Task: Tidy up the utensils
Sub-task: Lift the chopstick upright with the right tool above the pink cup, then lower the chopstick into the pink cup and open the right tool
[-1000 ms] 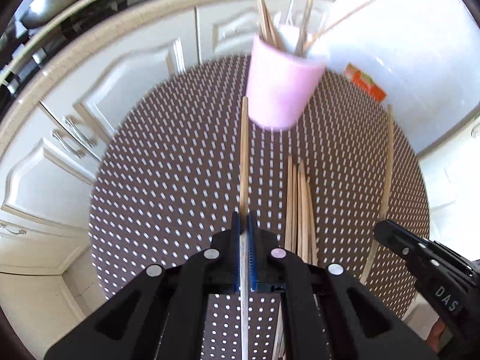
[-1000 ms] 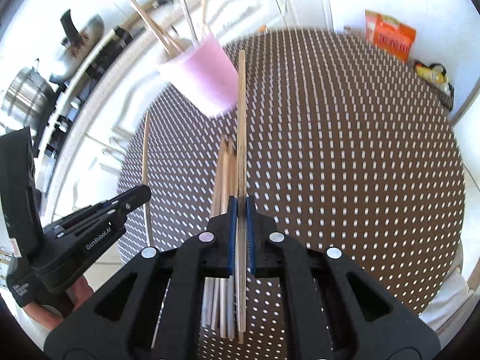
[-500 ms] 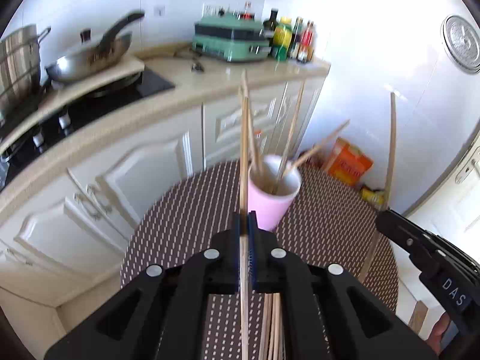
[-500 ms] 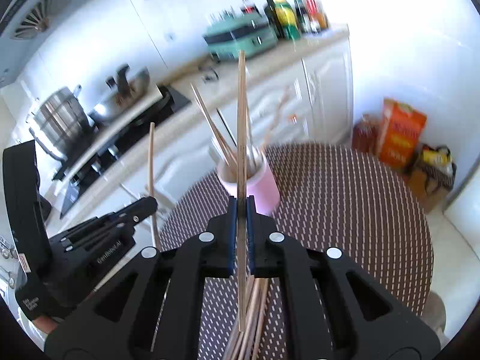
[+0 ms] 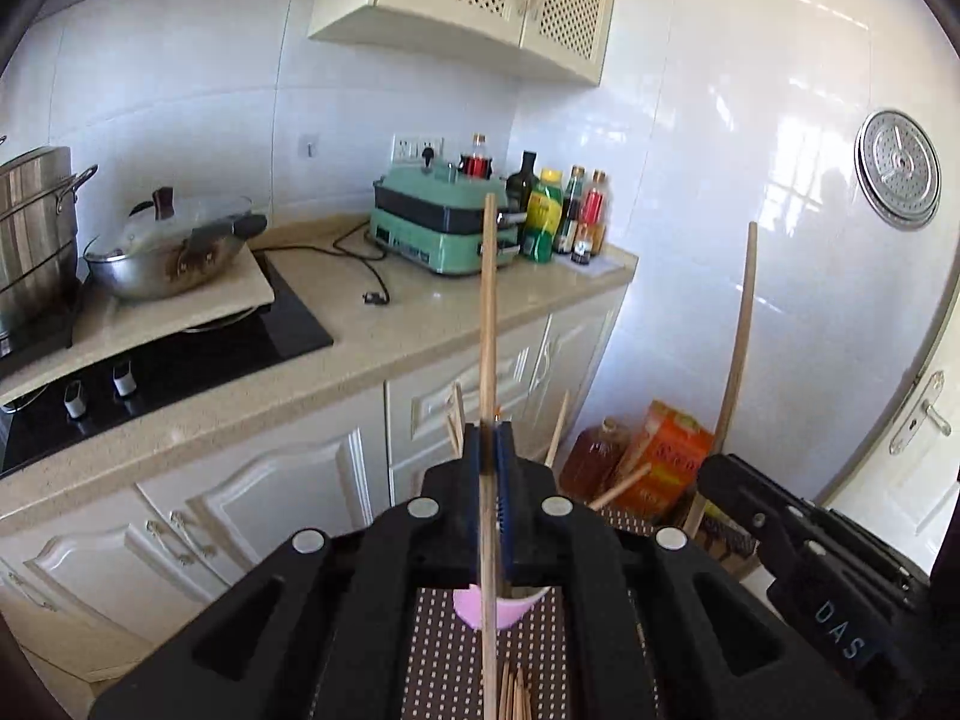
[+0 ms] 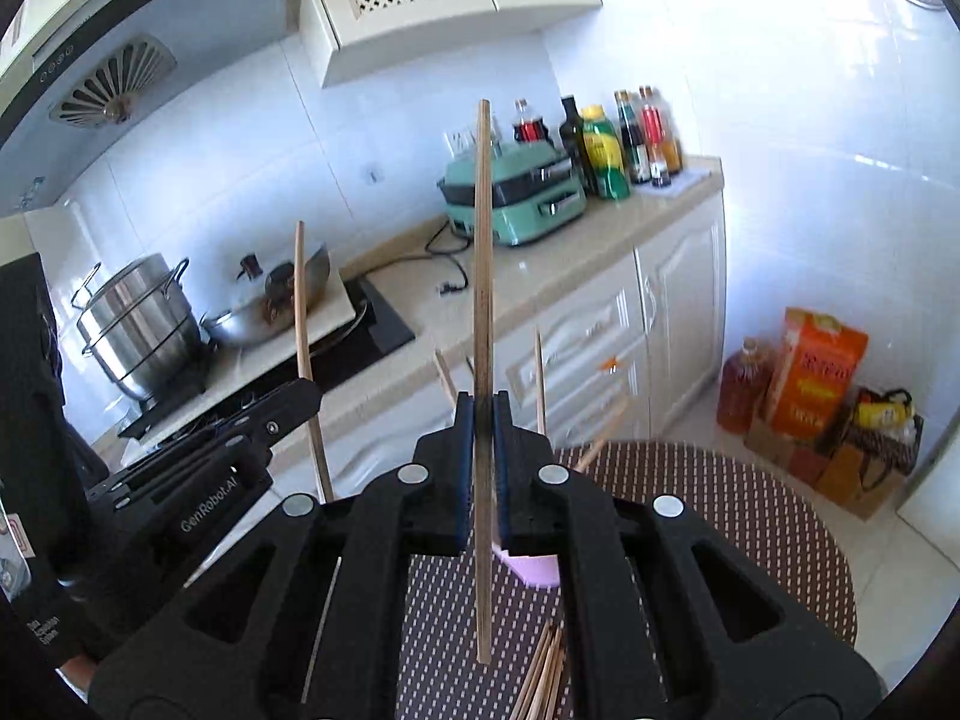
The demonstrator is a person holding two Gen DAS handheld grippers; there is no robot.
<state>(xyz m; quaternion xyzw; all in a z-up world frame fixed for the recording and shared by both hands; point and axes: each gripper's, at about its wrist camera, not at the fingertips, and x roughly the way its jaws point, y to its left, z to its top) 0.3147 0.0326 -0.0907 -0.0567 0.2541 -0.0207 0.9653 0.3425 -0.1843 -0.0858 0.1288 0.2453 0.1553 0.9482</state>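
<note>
The round table [image 6: 750, 516] with its brown dotted cloth is mostly hidden behind the black grippers. Only the bottom of the smooth pink cup [image 6: 534, 570] shows on it. The left gripper [image 5: 493, 438] pinches one long, thin wooden chopstick [image 5: 489, 324] that stands up. The right gripper [image 6: 482, 414] pinches another chopstick [image 6: 483, 252]. More chopsticks [image 6: 543, 681] lie on the table, cut off at the edge.

Two pale wooden chopsticks stand nearly upright above a brown dotted table: one chopstick [image 5: 489, 324] is clamped between blue pads, the other chopstick [image 6: 482, 312] likewise. Below, a pink cup [image 6: 531, 570] holds several sticks, and more loose chopsticks [image 6: 543, 681] lie bundled on the table near it.
</note>
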